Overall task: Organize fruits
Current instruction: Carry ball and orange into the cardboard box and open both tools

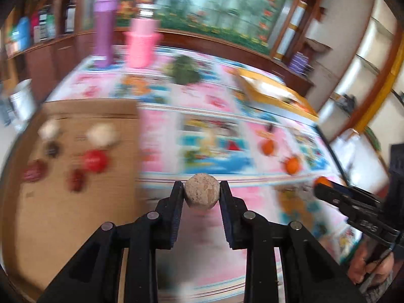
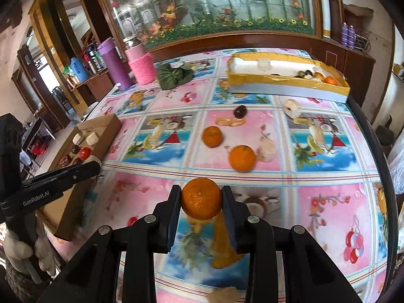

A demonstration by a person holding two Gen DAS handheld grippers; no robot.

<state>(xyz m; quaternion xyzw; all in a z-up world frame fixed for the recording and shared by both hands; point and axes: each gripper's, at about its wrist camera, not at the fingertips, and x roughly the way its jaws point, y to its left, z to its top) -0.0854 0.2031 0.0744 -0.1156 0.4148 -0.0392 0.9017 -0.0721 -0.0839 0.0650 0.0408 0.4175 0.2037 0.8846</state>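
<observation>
Sorting partly done. Left gripper (image 1: 201, 189) pinches a beige ball (image 1: 201, 191) at lower centre; right gripper (image 2: 201, 198) pinches an orange (image 2: 201, 198). Cardboard box (image 2: 106, 126) and yellow tray (image 2: 290, 85) hold some fruit; two oranges (image 2: 242, 158) and other pieces lie loose mid-frame on the tablecloth (image 2: 328, 202).

- My left claw (image 1: 202, 189) is showing two matte black fingers (image 1: 176, 202) with ribbed inner pads.
- Round silver pins (image 1: 152, 215) are shining at each black linkage joint.
- My right claw (image 2: 201, 195) is looking the same: black fingers (image 2: 228, 202), silver pins (image 2: 253, 219).
- White "GenRobot.AI" lettering is running along my left claw's side in the right wrist view.
- A pale glove (image 2: 15, 247) is covering my left hand.
</observation>
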